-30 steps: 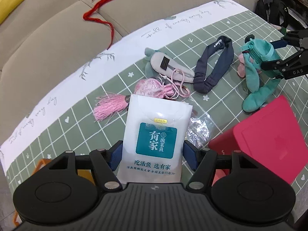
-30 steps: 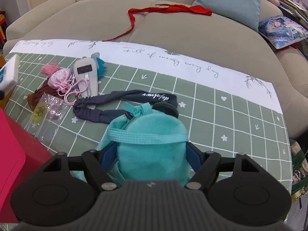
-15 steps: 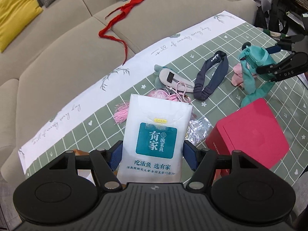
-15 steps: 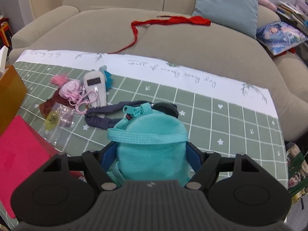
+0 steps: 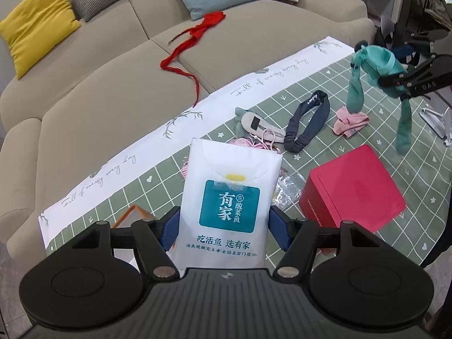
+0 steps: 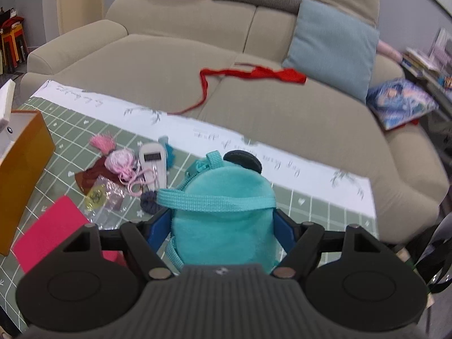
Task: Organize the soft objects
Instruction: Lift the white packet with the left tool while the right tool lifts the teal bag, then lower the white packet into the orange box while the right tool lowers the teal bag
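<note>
Teal plush backpack [image 6: 223, 214] hangs clear above the green checked tablecloth [image 5: 325, 84], pinched on both sides by the right gripper [image 6: 223, 226], its straps dangling. Over on the other side, the left gripper [image 5: 224, 223] squeezes a white tissue pack [image 5: 228, 197], held up over the table. Down below lie a navy headband [image 5: 308, 121], a pink cloth [image 5: 350, 120], a pink tassel pouch [image 6: 120, 159] and a red box [image 5: 356, 189].

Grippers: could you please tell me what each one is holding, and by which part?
Left gripper: white tissue pack, by its lower side edges. Right gripper: teal plush backpack, by its sides.
</note>
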Demonstrator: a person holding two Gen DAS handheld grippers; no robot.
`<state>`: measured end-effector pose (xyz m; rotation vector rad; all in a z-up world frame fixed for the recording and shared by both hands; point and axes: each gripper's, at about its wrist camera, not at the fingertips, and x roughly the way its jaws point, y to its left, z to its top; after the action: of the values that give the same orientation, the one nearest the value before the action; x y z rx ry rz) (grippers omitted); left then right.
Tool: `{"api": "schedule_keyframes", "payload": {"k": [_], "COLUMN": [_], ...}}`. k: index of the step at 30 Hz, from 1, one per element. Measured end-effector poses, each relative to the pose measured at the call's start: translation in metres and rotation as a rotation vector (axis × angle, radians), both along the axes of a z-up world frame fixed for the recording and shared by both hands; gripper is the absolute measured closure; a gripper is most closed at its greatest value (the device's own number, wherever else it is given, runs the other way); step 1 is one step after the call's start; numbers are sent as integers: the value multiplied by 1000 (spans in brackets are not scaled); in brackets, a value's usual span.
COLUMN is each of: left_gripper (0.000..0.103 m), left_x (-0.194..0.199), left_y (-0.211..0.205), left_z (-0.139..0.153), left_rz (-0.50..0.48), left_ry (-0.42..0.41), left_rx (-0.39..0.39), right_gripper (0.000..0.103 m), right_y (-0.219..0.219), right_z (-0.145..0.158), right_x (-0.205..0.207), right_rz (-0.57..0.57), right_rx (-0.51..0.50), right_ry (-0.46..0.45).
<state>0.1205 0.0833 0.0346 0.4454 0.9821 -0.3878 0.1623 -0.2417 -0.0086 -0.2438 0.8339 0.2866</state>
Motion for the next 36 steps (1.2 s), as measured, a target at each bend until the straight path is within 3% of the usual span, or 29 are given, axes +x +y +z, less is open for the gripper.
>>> {"api": "schedule_keyframes", "payload": {"k": [8,18,30,36], "left_gripper": [27,27,27,27], "left_x": [-21,-50,-70,-82], "left_y": [32,93,152,165], "left_z": [9,4,-20,-51], "left_rz": [26,100,182,140], "left_ry": [-22,7,100,181], "left_rx": [-25,-18,40,73], "right_gripper": [28,28,28,28], "right_y": [34,131,277,331], "right_z": [52,99,117,95], "right_x": [-10,-19,-48,-62], "right_rz": [54,208,445,490], "right_rx": [-52,-6,147,194], "right_ry": [-72,-125,-87,-14]}}
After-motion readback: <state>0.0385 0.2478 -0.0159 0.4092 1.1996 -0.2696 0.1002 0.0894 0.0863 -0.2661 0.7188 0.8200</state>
